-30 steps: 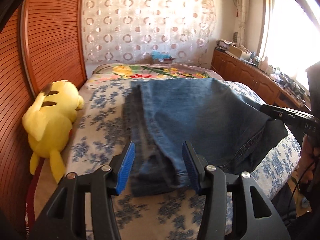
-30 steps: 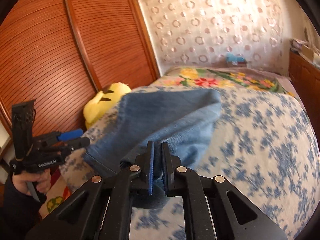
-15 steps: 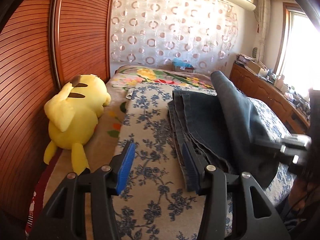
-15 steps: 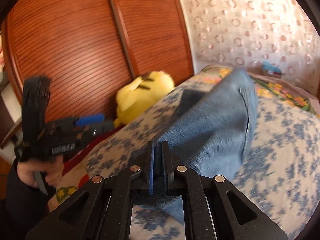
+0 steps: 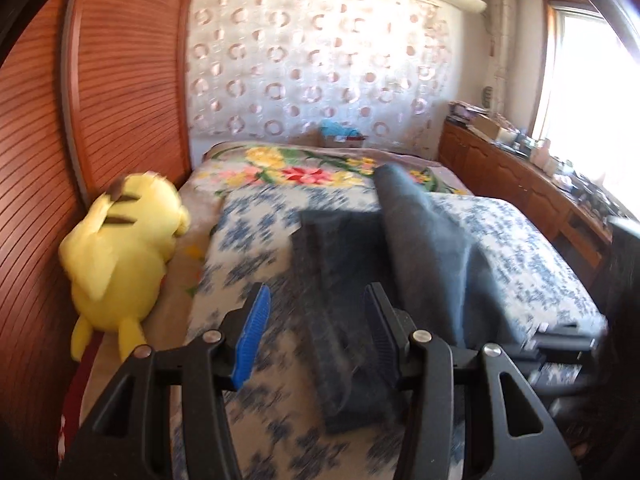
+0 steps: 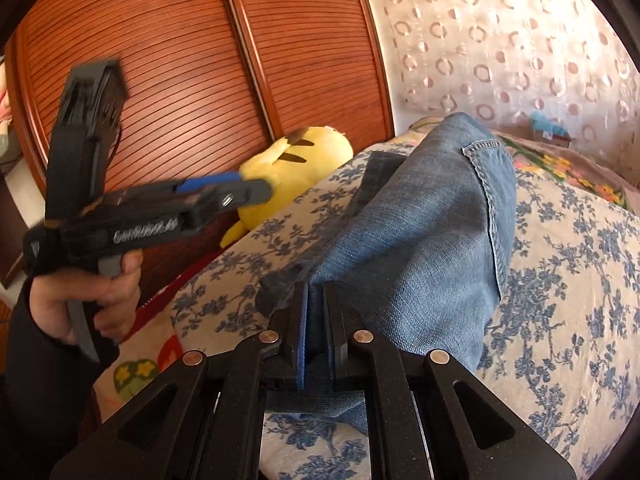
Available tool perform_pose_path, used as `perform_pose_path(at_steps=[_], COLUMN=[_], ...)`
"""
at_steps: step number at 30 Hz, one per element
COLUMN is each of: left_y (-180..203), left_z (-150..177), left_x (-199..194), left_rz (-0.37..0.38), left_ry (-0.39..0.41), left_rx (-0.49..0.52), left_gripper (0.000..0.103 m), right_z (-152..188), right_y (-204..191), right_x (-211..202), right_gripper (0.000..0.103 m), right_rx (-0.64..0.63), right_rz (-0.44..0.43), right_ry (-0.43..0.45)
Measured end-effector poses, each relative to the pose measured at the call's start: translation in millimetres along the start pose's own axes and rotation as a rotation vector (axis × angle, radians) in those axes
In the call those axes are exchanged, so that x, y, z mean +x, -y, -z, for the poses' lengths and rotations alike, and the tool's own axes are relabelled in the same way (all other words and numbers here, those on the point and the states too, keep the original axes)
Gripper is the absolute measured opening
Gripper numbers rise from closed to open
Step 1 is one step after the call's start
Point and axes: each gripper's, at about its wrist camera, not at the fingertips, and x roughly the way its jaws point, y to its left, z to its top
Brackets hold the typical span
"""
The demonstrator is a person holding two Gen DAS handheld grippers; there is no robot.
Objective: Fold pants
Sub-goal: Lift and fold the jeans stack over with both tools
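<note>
Blue jeans [image 6: 420, 232] lie on the flowered bed, and part of them is lifted into a raised fold [image 5: 424, 248] over the flat layers [image 5: 336, 264]. My right gripper [image 6: 316, 288] is shut on the near edge of that lifted denim, close to the bed's front. A hand holds my left gripper [image 6: 248, 188] in the air, left of the bed and clear of the cloth. In the left wrist view the left gripper [image 5: 316, 290] stands open above the sheet and the jeans' left edge, pinching nothing. The picture there is blurred.
A yellow plush toy [image 5: 120, 252] lies along the bed's left side against the red-brown wardrobe doors [image 6: 180, 60]. A wooden sideboard [image 5: 520, 176] crowded with small items runs under the window on the right. The blue-flowered sheet [image 6: 580, 280] shows right of the jeans.
The right gripper has carried the denim edge leftward, raising the spread jeans into a standing fold. The left gripper has swung away from the cloth and risen, staying open.
</note>
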Motion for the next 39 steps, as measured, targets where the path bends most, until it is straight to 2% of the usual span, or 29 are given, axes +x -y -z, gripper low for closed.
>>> perform_pose_path(at_steps=[3, 11, 16, 19, 20, 21, 22, 24, 28, 32, 35, 39], left_y=[15.8, 48.2, 60.7, 63.6, 65.4, 66.7, 67.9, 66.4, 57.0, 54.3, 60.3, 66.4], left_z=[-18.0, -61.2, -75.8, -74.8, -72.2, -69.1, -65.6, -59.9, -57.3, -61.2, -67.0, -79.0], left_x=[12.8, 60.7, 95.1, 115.1, 121.0, 124.6, 129.2, 131.9, 123.7, 108.0, 93.9, 64.4], left_rz=[0.041, 0.135, 0.153, 0.119, 0.102, 0.1, 0.091, 0.084, 0.092, 0.107, 0.115, 0.147], left_ry=[-0.005, -0.099, -0.185, -0.239, -0.254, -0.263, -0.279, -0.289, -0.271, -0.233, -0.201, -0.144], left_rx=[0.035, 0.086, 0.098, 0.111, 0.126, 0.143, 0.159, 0.172, 0.15, 0.144, 0.157, 0.17], left_gripper=[0.049, 0.049, 0.049, 0.049, 0.041, 0.021, 0.017, 0.009, 0.005, 0.002, 0.0, 0.0], right_z=[3.0, 10.0, 10.8, 12.4, 12.5, 12.3, 11.8, 9.7, 7.4, 11.5, 16.4, 22.3], right_y=[5.0, 5.8, 3.7, 3.6, 3.7, 4.4, 5.6, 8.0, 16.4, 36.1, 54.6, 70.1], right_x=[-0.3, 4.6, 6.4, 6.5, 5.9, 4.8, 2.4, -4.0, -33.1, -59.9, -55.0, -40.1], right_gripper=[0.004, 0.004, 0.004, 0.004, 0.005, 0.006, 0.006, 0.016, 0.021, 0.026, 0.026, 0.026], right_rx=[0.015, 0.016, 0.013, 0.007, 0.005, 0.006, 0.011, 0.021, 0.023, 0.022, 0.034, 0.076], right_rz=[0.002, 0.01, 0.008, 0.009, 0.009, 0.008, 0.008, 0.008, 0.023, 0.106, 0.168, 0.164], right_ry=[0.003, 0.001, 0.004, 0.005, 0.006, 0.007, 0.008, 0.006, 0.05, 0.097, 0.074, 0.043])
